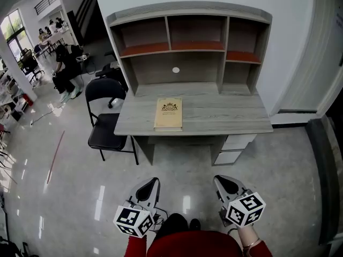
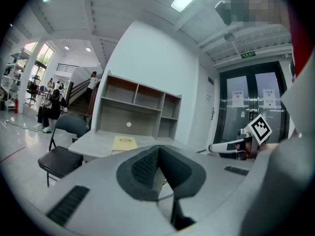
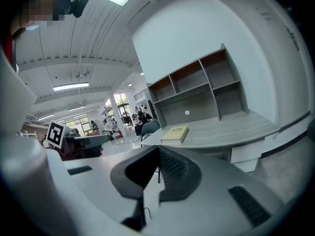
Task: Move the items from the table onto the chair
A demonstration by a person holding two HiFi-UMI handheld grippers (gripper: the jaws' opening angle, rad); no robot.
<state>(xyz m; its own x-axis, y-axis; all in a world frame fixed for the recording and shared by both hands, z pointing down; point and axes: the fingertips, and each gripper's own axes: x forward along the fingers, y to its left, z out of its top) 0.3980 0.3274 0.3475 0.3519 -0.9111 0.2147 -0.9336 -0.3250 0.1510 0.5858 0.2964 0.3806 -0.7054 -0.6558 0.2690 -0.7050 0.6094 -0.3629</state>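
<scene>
The book lay on the tabletop, ahead of the left hand-held gripper and the right hand-held gripper, well apart from both. Shelves stood beyond the book. The chair stood just beside the tabletop, ahead-left of the left hand-held gripper. Drawers sat under the tabletop, ahead of the right hand-held gripper.

counter: grey wood-grain board, matt and finely streaked.
shelf unit: the same grey grain is shown; the shelf boards are faced in matt orange-red.
drawers: smooth white fronts.
book: tan card or paper cover, smooth and dull, printed with a dark emblem.
chair: black matt seat and back; thin dark tube legs, seemingly metal.
floor: pale and highly glossy; lights are mirrored in it.
left gripper: smooth matt grey plastic shell; dark ribbed pads.
right gripper: the same grey plastic; dark ribbed pads.
sleeves: red cloth.
</scene>
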